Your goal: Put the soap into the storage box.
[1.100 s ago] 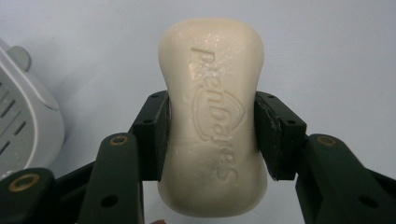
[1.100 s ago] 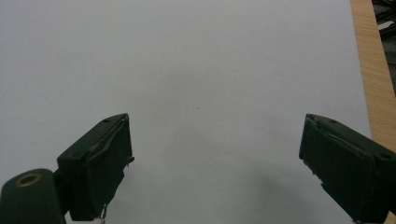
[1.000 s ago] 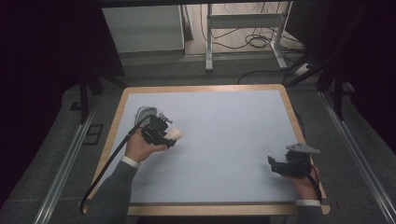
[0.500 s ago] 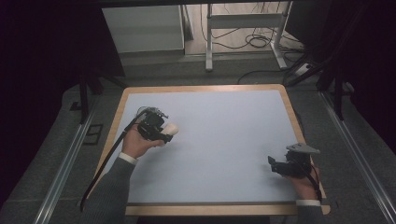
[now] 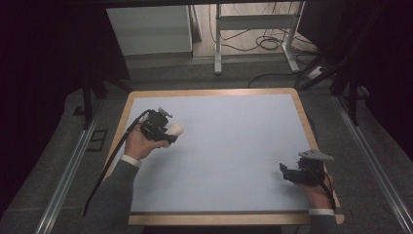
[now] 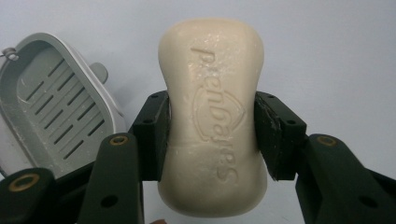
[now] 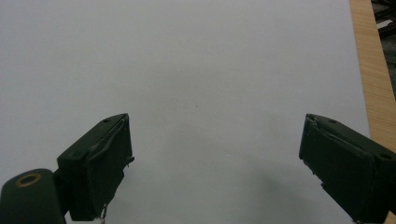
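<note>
Soap sits pinched across its narrow waist by the left gripper, both pads pressed flat on its long sides, with the embossed face turned to the camera. In the high view the left gripper holds the bar over the left part of the table, toward the far side. A grey soap dish with slotted floor lies just beside it, at the left of the left gripper view, and holds nothing.

The bar looks firm and fairly light, but its skin carries fine droplets or a sheen, so I judge it slippery; it could squirt out lengthwise if squeezed harder. The waist is the sensible place to hold, since the wider ends on either side help to keep it from sliding through. Hard pads may also dent or scuff the surface, so only moderate pressure seems wise, and the bar is best kept level.

The right gripper rests near the right edge, on the near side, well apart from the soap. Its jaws stand spread wide over bare table with nothing between them.
</note>
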`<state>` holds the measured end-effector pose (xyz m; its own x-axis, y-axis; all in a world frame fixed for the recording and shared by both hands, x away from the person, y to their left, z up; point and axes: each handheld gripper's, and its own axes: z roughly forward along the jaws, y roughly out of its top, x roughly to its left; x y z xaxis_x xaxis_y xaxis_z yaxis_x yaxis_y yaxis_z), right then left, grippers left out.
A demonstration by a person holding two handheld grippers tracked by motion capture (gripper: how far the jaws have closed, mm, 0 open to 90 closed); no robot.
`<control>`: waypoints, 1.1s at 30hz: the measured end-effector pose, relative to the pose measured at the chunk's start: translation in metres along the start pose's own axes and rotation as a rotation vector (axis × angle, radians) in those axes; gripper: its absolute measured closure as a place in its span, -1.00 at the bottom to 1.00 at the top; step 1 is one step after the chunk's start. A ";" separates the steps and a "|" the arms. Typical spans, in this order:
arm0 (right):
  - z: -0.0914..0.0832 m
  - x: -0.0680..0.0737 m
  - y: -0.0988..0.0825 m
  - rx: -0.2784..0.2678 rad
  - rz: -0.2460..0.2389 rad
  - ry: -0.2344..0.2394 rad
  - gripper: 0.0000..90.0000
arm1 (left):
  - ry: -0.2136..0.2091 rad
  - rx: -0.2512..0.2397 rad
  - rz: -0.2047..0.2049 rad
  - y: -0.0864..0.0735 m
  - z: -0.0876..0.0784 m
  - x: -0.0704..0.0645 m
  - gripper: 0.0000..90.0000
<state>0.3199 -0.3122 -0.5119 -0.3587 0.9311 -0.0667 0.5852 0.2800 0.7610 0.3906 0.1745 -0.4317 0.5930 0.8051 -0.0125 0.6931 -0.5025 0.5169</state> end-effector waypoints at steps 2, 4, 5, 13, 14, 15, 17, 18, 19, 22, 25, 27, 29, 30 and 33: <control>0.000 0.000 0.000 0.001 0.000 0.000 -0.79 | 0.003 0.001 -0.001 0.001 -0.001 0.002 0.10; 0.000 0.000 0.000 0.001 0.000 -0.001 -0.79 | 0.006 -0.003 -0.008 0.003 -0.002 0.004 0.10; 0.000 0.000 0.000 0.001 0.000 0.000 -0.79 | 0.004 -0.002 -0.012 0.003 -0.002 0.005 0.10; 0.001 0.000 0.000 0.004 0.000 -0.001 -0.79 | 0.010 0.004 -0.041 0.005 0.000 0.017 0.10; 0.001 0.000 0.000 0.006 -0.001 -0.002 -0.79 | 0.013 0.005 -0.048 0.005 0.001 0.019 0.10; 0.001 0.000 0.000 0.007 -0.002 -0.002 -0.79 | 0.015 0.008 -0.048 0.005 0.001 0.020 0.10; 0.001 0.000 0.000 0.008 -0.001 -0.002 -0.79 | 0.021 0.008 -0.060 0.006 0.002 0.025 0.10; 0.001 0.000 -0.001 0.008 -0.001 -0.002 -0.79 | 0.024 0.005 -0.062 0.006 0.002 0.026 0.10; 0.001 0.000 -0.001 0.007 -0.001 -0.003 -0.79 | 0.027 0.007 -0.063 0.007 0.002 0.027 0.10; 0.002 0.000 -0.001 0.009 -0.001 -0.003 -0.79 | 0.032 0.008 -0.071 0.008 0.003 0.029 0.10; 0.002 0.001 -0.001 0.010 -0.003 -0.001 -0.79 | 0.034 0.008 -0.077 0.010 0.004 0.032 0.10; 0.002 0.001 -0.001 0.008 -0.004 -0.002 -0.79 | 0.039 0.006 -0.081 0.011 0.004 0.033 0.10; 0.001 0.001 -0.001 0.006 -0.005 0.000 -0.79 | 0.038 0.009 -0.089 0.012 0.005 0.035 0.10; 0.001 0.001 0.000 0.004 -0.005 0.004 -0.79 | 0.041 0.010 -0.091 0.012 0.005 0.036 0.10; 0.000 0.001 0.000 -0.004 -0.007 0.008 -0.79 | 0.044 0.017 -0.095 0.013 0.006 0.039 0.10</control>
<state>0.3196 -0.3109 -0.5121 -0.3691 0.9270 -0.0670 0.5795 0.2859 0.7632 0.4250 0.1972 -0.4307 0.5057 0.8624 -0.0227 0.7524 -0.4280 0.5007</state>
